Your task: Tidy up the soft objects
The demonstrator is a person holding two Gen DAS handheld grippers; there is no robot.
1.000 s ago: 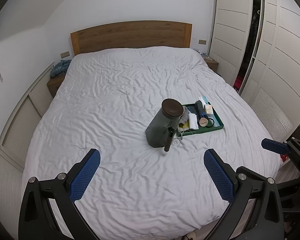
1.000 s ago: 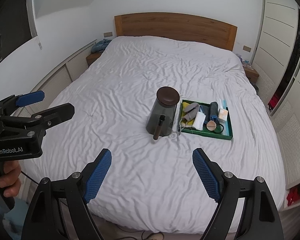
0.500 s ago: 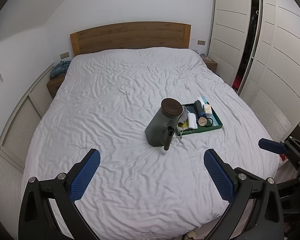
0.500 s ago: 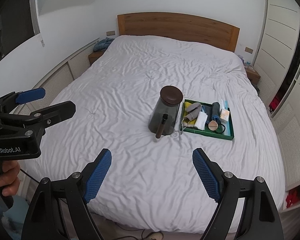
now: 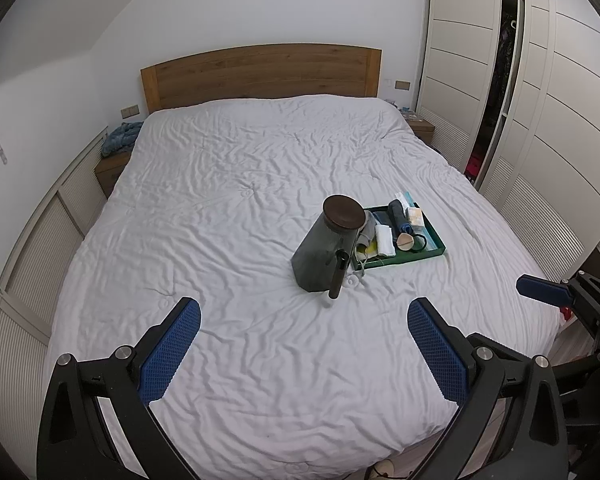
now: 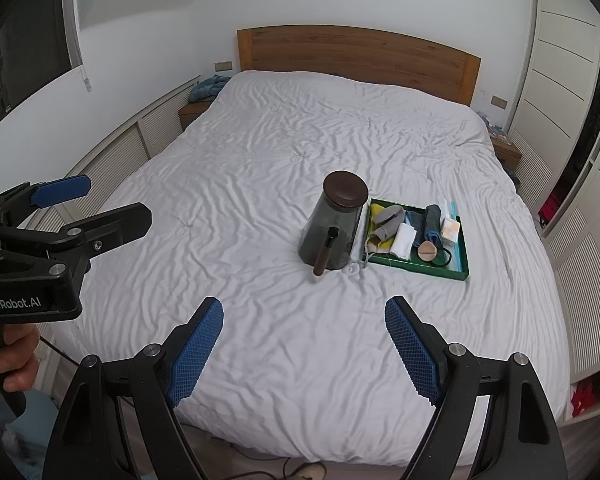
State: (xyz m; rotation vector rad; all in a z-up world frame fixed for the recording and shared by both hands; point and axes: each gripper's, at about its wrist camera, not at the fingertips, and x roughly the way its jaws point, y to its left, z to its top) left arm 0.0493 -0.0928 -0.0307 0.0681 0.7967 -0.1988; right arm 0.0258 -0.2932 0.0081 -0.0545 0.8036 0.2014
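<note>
While both tongs hang above the near edge of the bed (image 5: 228, 216), the left gripper (image 5: 304, 346) is spread wide with nothing between its blue pads, and the right gripper (image 6: 304, 344) is likewise released and empty. Farther out, right of the bed's middle, a dark glass jar (image 6: 332, 226) with a brown lid stands on the white duvet. Just to its right lies a green tray (image 6: 420, 270), which holds the soft objects: a grey cloth (image 6: 388, 220), a folded white cloth (image 6: 404, 241) and a rolled dark blue cloth (image 6: 431, 220). A wooden headboard (image 6: 356, 54) closes the far end.
</note>
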